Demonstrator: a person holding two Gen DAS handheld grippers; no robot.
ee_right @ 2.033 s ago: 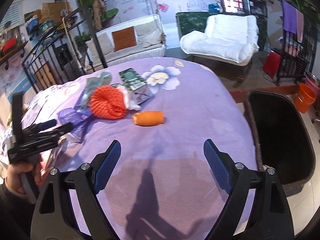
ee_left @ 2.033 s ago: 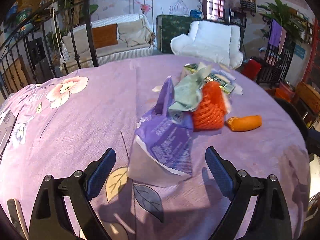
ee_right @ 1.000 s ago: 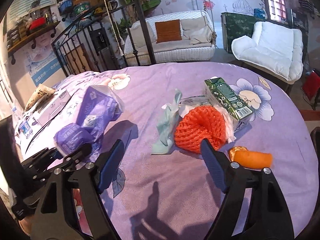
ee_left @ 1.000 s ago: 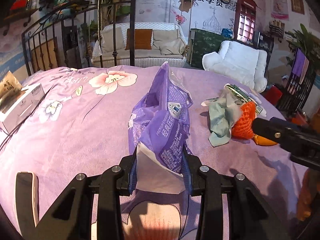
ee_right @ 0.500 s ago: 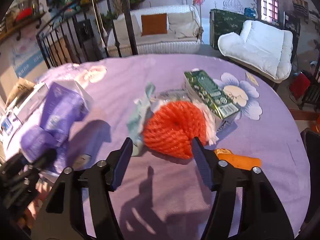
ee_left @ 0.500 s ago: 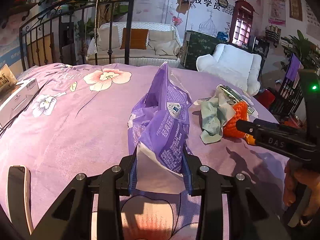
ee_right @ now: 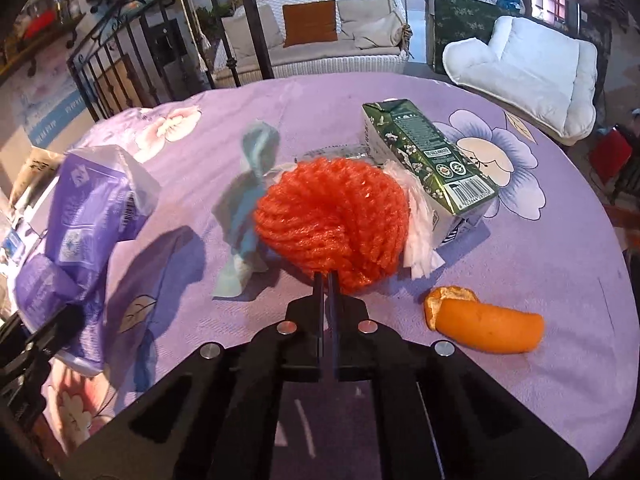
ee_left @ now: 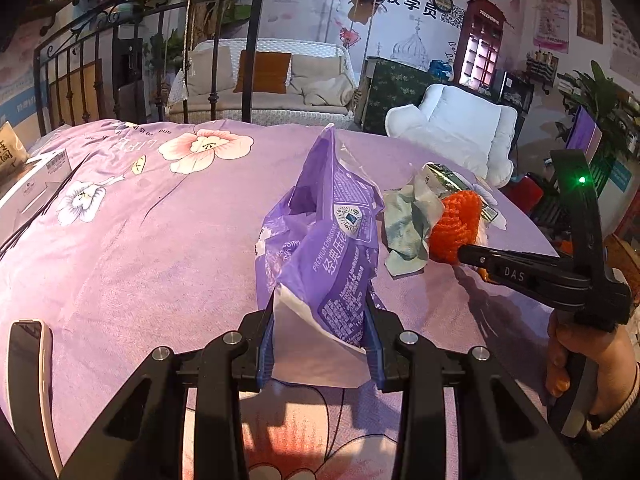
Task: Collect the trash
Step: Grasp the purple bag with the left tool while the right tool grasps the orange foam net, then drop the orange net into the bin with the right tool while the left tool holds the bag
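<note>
Your right gripper (ee_right: 327,280) pinches only the orange foam net's (ee_right: 328,216) near edge; lifting could tear loose. Left gripper (ee_left: 320,344) clamps the purple bag (ee_left: 320,248).

The purple bag (ee_left: 324,248) is glossy, crinkled plastic film; the orange net (ee_right: 332,220) is rough foam mesh; the green carton (ee_right: 428,160) is smooth printed card; the tabletop (ee_right: 540,264) wears matt purple cloth
</note>
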